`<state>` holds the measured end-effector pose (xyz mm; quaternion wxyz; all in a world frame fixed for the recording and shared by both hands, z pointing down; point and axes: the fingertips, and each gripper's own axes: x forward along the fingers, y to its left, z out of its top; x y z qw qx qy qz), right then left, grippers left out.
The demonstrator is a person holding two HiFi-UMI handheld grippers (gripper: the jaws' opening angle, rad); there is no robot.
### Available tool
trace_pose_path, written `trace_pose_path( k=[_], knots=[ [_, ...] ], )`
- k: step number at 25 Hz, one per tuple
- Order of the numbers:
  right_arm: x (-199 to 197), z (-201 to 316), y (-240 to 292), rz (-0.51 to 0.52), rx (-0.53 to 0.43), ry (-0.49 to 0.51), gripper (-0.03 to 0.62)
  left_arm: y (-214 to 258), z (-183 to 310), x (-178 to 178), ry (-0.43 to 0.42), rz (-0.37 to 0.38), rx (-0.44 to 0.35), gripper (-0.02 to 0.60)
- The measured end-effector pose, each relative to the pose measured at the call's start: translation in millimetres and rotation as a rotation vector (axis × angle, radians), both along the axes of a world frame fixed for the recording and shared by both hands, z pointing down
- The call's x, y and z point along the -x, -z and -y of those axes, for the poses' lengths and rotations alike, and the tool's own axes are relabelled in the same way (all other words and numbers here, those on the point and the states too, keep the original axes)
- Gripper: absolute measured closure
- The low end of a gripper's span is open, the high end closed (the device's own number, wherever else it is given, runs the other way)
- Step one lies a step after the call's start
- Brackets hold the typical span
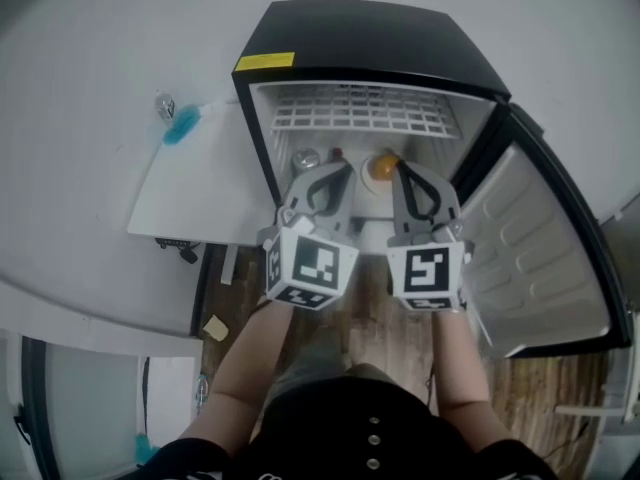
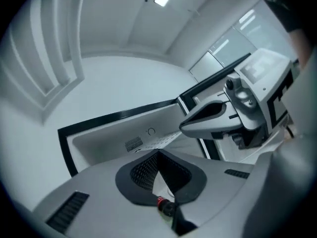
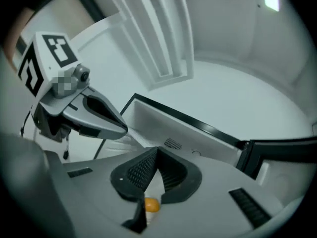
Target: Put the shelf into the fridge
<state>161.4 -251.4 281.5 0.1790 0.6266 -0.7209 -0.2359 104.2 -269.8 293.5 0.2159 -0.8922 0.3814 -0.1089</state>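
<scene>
A white wire shelf (image 1: 362, 109) lies flat in the top of the small black fridge (image 1: 370, 38), whose door (image 1: 540, 258) stands wide to the right. My left gripper (image 1: 338, 173) and right gripper (image 1: 405, 173) are side by side just in front of the fridge's opening, below the shelf and apart from it. Both are shut with nothing between their jaws. The left gripper view shows its own closed tips (image 2: 158, 153) aimed up at the fridge's white inside (image 2: 114, 133). The right gripper (image 3: 157, 150) view shows the same.
On the fridge floor stand a can (image 1: 306, 158), a small red-capped bottle (image 1: 337, 154) and an orange round thing (image 1: 383, 166). A white board (image 1: 200, 183) with a blue brush (image 1: 182, 125) lies left of the fridge. Wooden floor (image 1: 375, 318) runs under my arms.
</scene>
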Motion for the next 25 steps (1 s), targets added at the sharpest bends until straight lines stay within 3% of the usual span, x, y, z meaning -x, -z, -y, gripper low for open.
trace_pose_path(
  k=[3,5,18,25],
  knots=[
    [-1,-8,0,0.135,0.023,0.017,0.585,4,-7,3,-0.033,-0.124,0.093,0.575],
    [-1,-12,-5,0.179,0.042,0.021,0.585,5,-10,4,-0.046,-0.158,0.126,0.575],
    [22,-38,-16,0.439,0.094,0.071,0.586,-10,-32,10,-0.148,-0.262,0.275,0.575],
    [24,-40,-29,0.485,0.156,0.074,0.586,-22,-43,4,-0.2,-0.212,0.301,0.575]
  ],
)
